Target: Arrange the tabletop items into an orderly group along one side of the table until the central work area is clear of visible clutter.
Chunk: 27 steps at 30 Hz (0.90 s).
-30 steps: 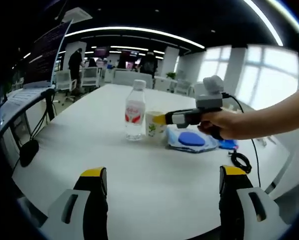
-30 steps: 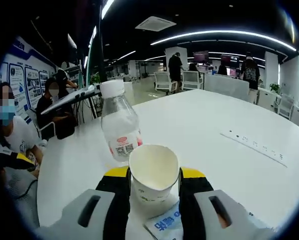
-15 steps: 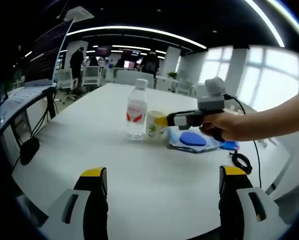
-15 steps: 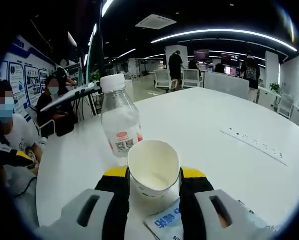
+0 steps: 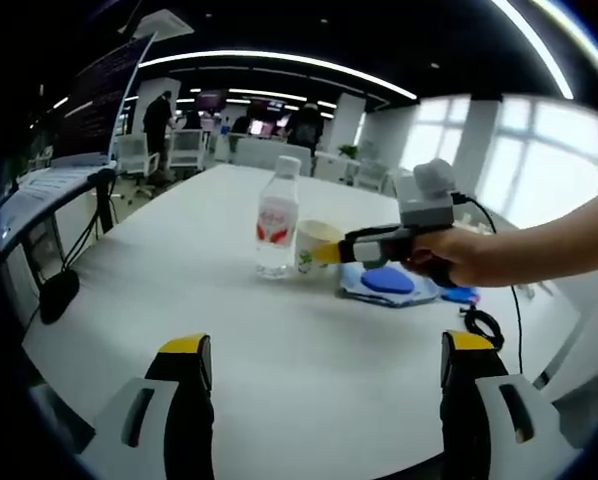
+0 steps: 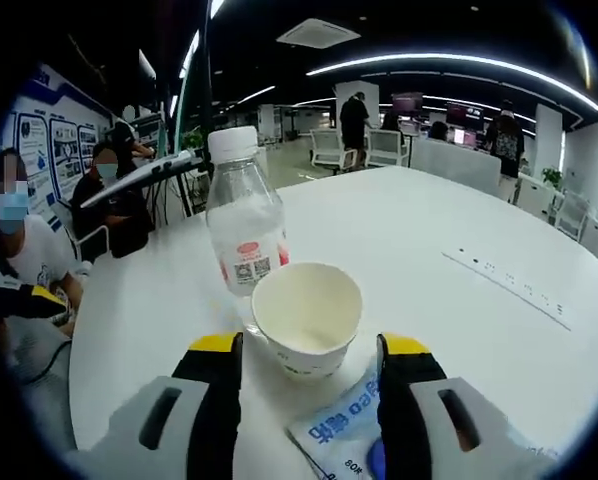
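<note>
With the right gripper (image 6: 309, 400) parted just wider than the white paper cup (image 6: 307, 316) beside the clear plastic water bottle (image 6: 243, 230), and the left gripper (image 5: 319, 400) wide and empty, a straight withdrawal avoids tipping it.

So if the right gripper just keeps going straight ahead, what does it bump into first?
Most likely the paper cup. It stands right in front of the open right gripper, between its jaws. The water bottle is just behind it, a little to the left in the right gripper view, so it would come next.
</note>
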Tool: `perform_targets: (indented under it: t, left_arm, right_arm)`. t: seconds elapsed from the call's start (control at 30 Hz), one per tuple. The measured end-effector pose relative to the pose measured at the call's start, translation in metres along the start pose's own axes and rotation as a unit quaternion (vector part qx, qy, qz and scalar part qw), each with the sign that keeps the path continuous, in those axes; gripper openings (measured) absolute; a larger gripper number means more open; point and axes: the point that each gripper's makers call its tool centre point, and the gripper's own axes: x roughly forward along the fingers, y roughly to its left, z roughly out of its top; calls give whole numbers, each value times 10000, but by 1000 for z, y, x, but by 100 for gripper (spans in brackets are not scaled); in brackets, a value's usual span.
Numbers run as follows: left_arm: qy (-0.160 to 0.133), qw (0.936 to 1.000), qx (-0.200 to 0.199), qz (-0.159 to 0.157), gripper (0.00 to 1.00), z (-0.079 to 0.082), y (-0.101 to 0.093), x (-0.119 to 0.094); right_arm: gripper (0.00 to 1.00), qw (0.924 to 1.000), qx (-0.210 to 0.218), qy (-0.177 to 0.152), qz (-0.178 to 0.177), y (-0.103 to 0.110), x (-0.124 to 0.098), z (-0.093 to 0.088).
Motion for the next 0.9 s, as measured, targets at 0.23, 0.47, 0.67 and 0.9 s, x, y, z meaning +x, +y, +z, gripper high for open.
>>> perform_targets:
  t: [0.23, 0.47, 0.67, 0.9]
  left_arm:
    - [17, 10000, -73, -55, 94, -1, -1, 1]
    - [4, 9998, -119, -133, 96, -1, -3, 1]
    - [96, 9995, -129, -258, 96, -4, -9, 2]
    - [240, 9988, -75, -417, 96, -8, -13, 4]
  right_arm:
    - [74, 9999, 130, -69, -40, -4, -14, 2]
    - [82, 9996, 240, -144, -95, -9, -34, 1]
    - [83, 9987, 427, -193, -220, -11, -61, -4]
    - [82, 9975, 592, -235, -301, -7, -86, -11]
